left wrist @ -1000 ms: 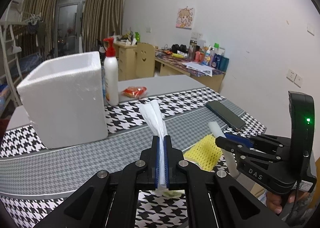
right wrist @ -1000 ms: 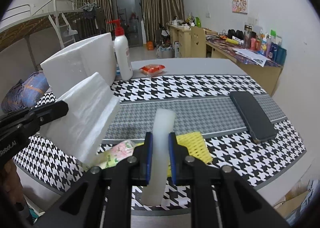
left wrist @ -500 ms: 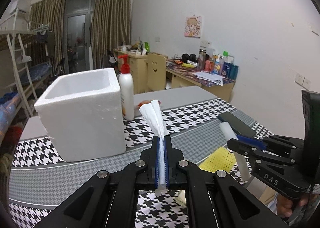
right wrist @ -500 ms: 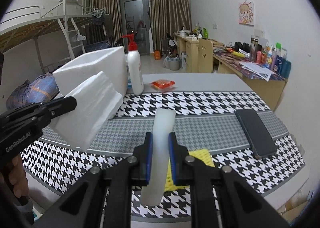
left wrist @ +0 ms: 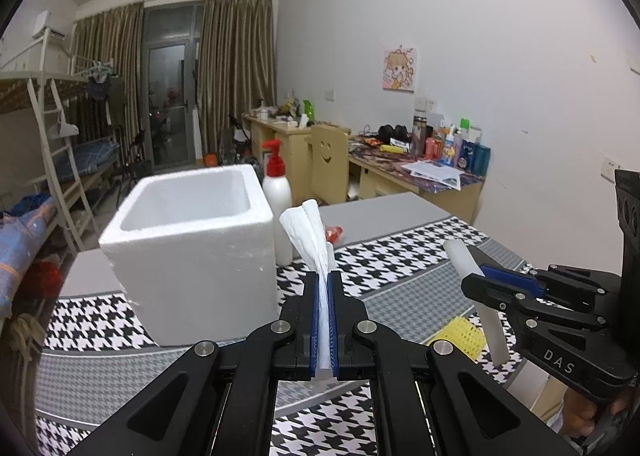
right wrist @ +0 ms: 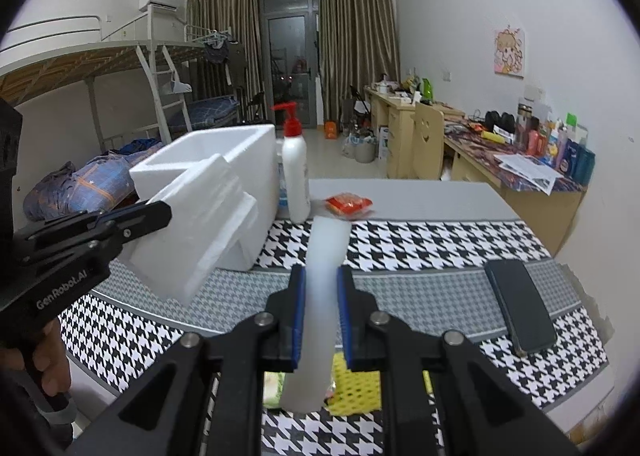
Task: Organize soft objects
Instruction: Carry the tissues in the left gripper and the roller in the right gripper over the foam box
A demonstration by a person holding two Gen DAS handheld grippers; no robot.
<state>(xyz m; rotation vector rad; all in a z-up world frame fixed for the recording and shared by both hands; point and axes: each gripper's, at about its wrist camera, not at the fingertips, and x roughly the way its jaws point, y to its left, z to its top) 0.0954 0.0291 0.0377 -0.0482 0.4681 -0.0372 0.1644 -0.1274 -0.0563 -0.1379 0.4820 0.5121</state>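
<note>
Dorm table: houndstooth cloth [left wrist: 400, 268]; open foam box [left wrist: 192, 248] at its far left
Left gripper [left wrist: 323, 320]: jaws pressed onto folded white foam sheet [left wrist: 310, 240], held above the cloth
Right gripper [right wrist: 321, 316]: pinching white foam stick [right wrist: 320, 296]
Step tip: you carry both over the box mouth; clear the rim before letting go
View gap: right wrist alone shows phone [right wrist: 520, 304]; yellow mesh [right wrist: 356, 392] lies under your jaws

The foam box [left wrist: 192, 256] is looking grainy and matt – the tablecloth [right wrist: 420, 248] woven, the phone [right wrist: 520, 306] showing glossy.
</note>
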